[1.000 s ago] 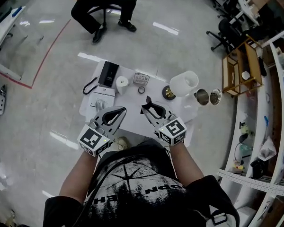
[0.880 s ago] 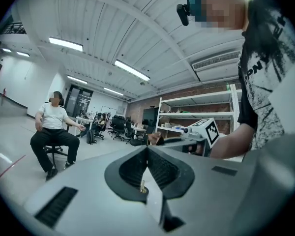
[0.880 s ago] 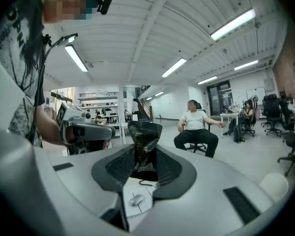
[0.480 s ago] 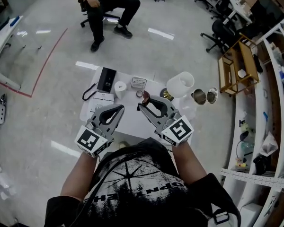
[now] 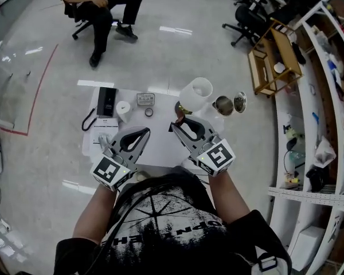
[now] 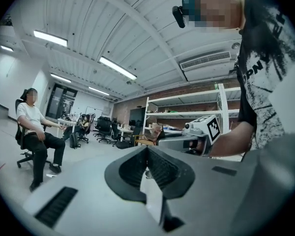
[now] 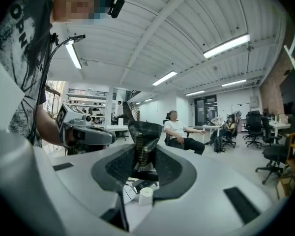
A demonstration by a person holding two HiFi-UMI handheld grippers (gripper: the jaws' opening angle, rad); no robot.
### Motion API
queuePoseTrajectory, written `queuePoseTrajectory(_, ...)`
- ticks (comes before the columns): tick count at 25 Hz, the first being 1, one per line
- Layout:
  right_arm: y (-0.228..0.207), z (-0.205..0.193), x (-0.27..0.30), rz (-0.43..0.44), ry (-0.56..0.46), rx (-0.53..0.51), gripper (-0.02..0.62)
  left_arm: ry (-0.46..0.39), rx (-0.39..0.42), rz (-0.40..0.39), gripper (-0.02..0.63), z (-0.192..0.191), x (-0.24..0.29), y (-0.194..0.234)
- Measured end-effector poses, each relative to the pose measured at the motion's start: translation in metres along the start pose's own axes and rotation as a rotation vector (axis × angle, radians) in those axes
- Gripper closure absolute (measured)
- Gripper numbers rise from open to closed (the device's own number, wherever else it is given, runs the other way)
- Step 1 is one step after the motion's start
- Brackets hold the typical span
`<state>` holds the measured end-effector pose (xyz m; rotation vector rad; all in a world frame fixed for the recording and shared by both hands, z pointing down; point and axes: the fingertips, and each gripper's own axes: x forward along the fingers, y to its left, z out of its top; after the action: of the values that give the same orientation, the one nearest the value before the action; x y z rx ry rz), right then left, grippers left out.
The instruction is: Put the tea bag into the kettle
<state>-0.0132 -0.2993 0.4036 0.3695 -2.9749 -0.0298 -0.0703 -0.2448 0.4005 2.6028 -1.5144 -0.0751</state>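
My right gripper (image 5: 175, 125) is shut on a dark foil tea bag (image 5: 180, 120), held up above the white table (image 5: 160, 148). In the right gripper view the tea bag (image 7: 145, 134) stands upright between the pads of the right gripper (image 7: 144, 154). The white kettle (image 5: 196, 93) stands at the far side of the table, just beyond and right of the tea bag, its top open. My left gripper (image 5: 145, 132) hovers beside the right one, shut, with nothing in it. Its pads meet in the left gripper view (image 6: 147, 149).
On the table's far side lie a black phone (image 5: 106, 101), a white roll (image 5: 123, 109), a small box (image 5: 145, 98) and a ring (image 5: 149, 112). A metal cup (image 5: 223, 104) and lid (image 5: 239, 101) stand right of the kettle. A person (image 5: 97, 4) sits on a chair beyond.
Both grippers have risen over the table and drifted toward its far side. The right one has brought the tea bag nearer the kettle. The grip on it is unchanged.
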Motion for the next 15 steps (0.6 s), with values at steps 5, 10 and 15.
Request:
queuePoseTrajectory(5,-0.070,-0.017,-0.053,-0.115,0.021,0.037,0.479,0.035,0.011,-0.080,0.600,-0.008,0.078,-0.021)
queuePoseTrajectory(10,-0.147,-0.039,-0.115,-0.206,0.053,0.037,0.479,0.051,0.021,-0.144,0.600,-0.009,0.164,-0.052)
queuePoseTrajectory(15,-0.212,-0.061,-0.170,-0.317,0.090,0.009,0.479,0.100,0.029,-0.198,0.600,-0.017,0.230,-0.082)
